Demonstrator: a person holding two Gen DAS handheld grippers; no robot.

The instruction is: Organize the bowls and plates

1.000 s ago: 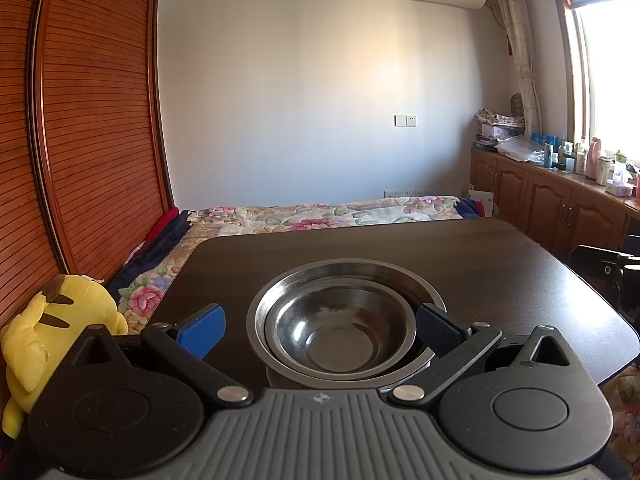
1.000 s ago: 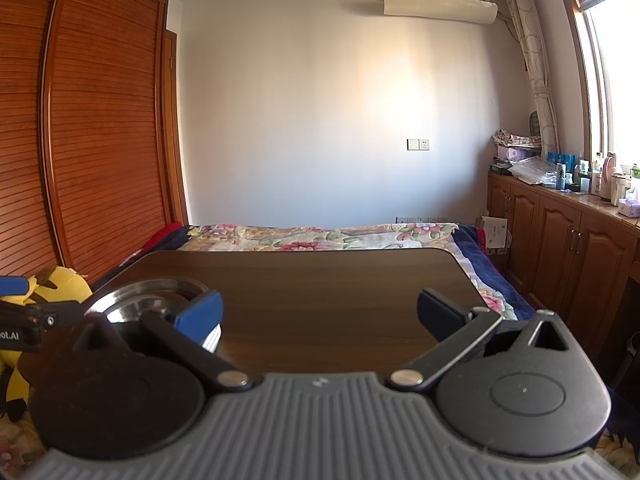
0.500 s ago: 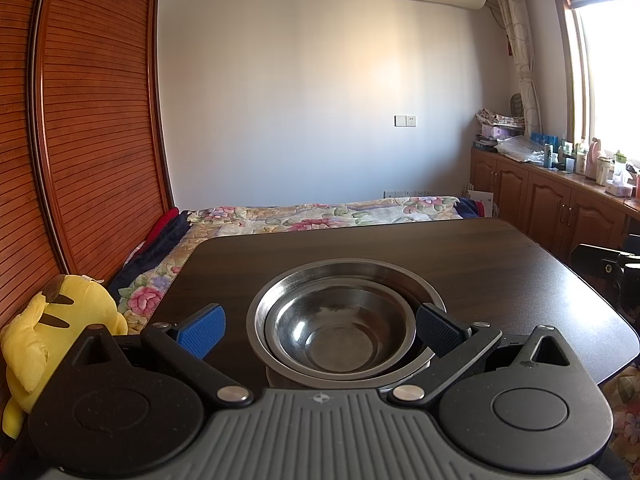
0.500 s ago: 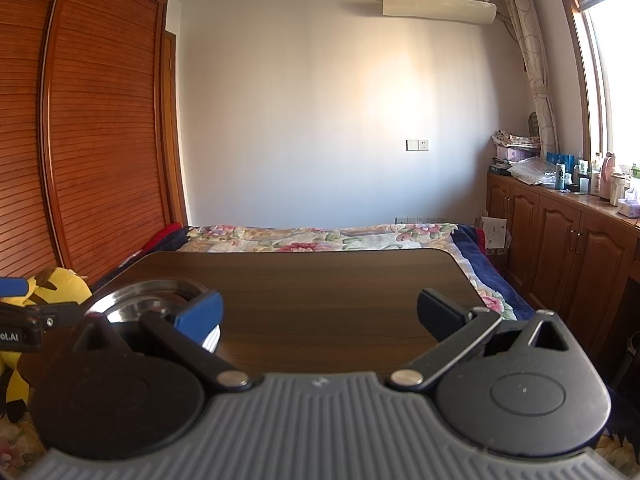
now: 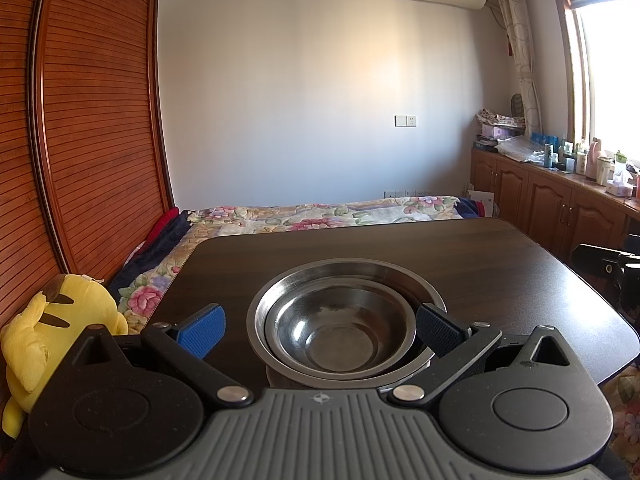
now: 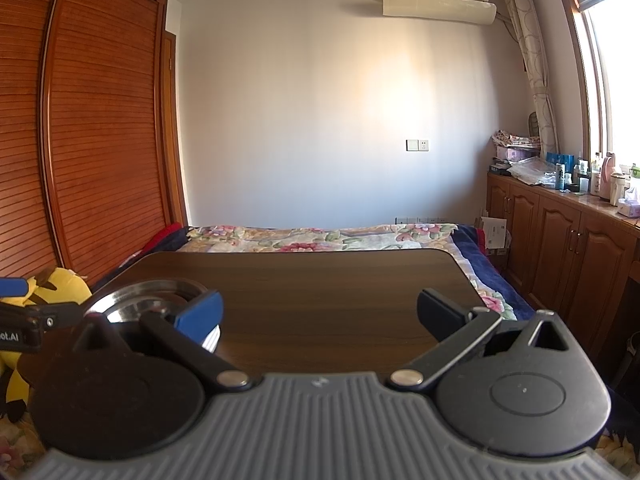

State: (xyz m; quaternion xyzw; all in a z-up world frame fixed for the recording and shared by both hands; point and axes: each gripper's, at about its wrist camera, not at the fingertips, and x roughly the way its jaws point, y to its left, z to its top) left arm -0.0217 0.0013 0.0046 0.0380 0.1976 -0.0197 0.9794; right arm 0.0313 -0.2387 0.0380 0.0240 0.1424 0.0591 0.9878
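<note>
A small steel bowl (image 5: 340, 330) sits nested inside a larger steel bowl (image 5: 412, 280) on the dark wooden table (image 5: 500, 264). My left gripper (image 5: 318, 326) is open, its blue pads on either side of the stack, touching nothing that I can see. In the right wrist view the stacked bowls (image 6: 136, 300) show at the far left, partly behind my finger. My right gripper (image 6: 318, 312) is open and empty over bare table (image 6: 320, 280). The left gripper's tip (image 6: 16, 312) shows at the left edge.
A yellow plush toy (image 5: 48, 332) sits left of the table. A bed with a floral cover (image 5: 312, 216) lies beyond the table's far edge. Wooden cabinets (image 6: 568, 248) with bottles stand along the right wall. A slatted wardrobe (image 5: 80, 120) is on the left.
</note>
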